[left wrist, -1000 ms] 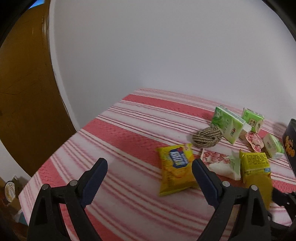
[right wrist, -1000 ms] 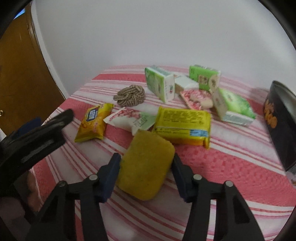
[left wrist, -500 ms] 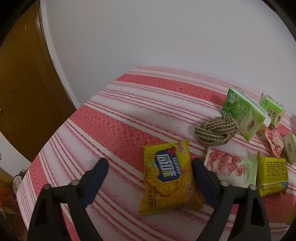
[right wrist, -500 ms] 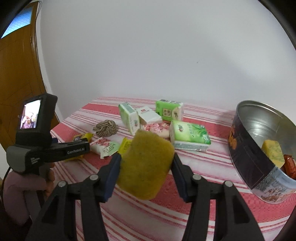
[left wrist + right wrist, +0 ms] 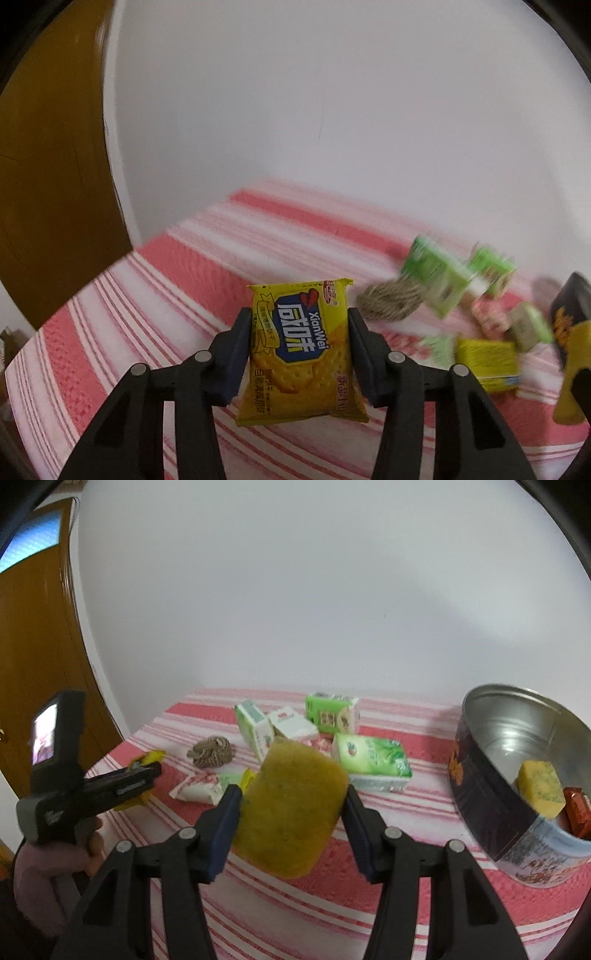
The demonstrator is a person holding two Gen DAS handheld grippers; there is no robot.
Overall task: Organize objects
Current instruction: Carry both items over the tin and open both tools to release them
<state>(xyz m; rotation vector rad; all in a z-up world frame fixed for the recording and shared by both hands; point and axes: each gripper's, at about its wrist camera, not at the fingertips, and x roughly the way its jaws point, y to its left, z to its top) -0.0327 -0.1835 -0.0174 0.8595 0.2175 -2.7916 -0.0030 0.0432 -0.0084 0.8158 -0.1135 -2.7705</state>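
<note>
My left gripper has its jaws closing, and the pads press both sides of a yellow cracker packet, which stands upright clear of the striped tablecloth. In the right wrist view this gripper sits at the left with the packet's yellow end at its tip. My right gripper is shut on a yellow-green sponge, held above the cloth. To its right stands an open metal tin. The tin holds another sponge and a red packet.
A twine ball, green tissue packs, a pink-white packet and a yellow pack lie mid-table. A brown door stands left and a white wall behind. A person's sleeved hand holds the left gripper.
The left jaws closed around the cracker packet and raised it off the cloth. The right gripper rose with the sponge and swung to face the tin, then held still.
</note>
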